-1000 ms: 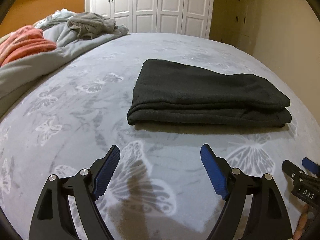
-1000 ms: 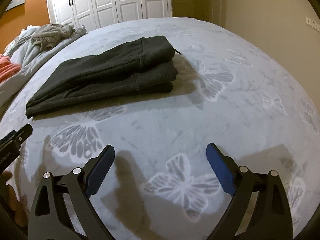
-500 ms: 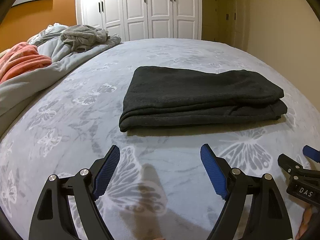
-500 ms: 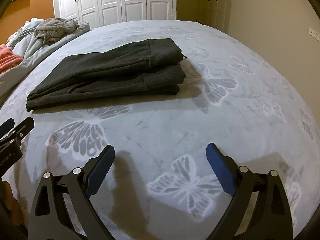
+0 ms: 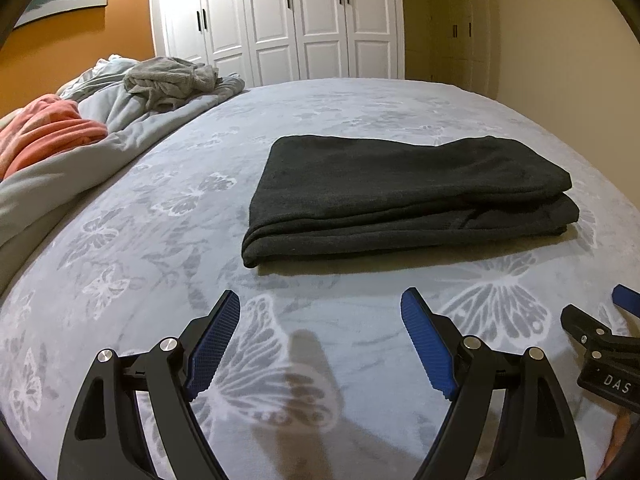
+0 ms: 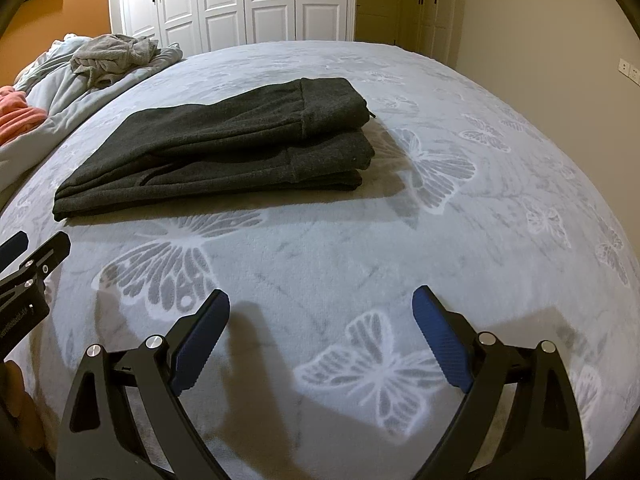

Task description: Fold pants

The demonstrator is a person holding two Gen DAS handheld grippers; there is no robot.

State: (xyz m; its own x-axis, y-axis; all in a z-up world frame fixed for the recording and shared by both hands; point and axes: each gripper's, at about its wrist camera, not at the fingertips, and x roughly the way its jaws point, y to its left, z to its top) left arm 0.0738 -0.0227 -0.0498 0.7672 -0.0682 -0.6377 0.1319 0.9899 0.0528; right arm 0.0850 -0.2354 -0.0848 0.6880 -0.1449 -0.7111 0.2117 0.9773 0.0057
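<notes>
Rolling my left wrist has levelled the view since a second ago; nothing on the bed has shifted. My left gripper [image 5: 320, 336] hangs with jaws spread wide, nothing between them. Ahead of it, well clear, the folded dark grey fleece pants [image 5: 404, 192] lie on the pale grey butterfly-print bedspread [image 5: 120, 248]. My right gripper [image 6: 320, 332] gapes empty, pants ahead-left.

A home bedroom: a bed [image 5: 360, 340] with butterfly-print blanket under the tongs, rumpled bedding [image 5: 120, 120] far left, white wardrobe doors [image 5: 280, 20] beyond.
</notes>
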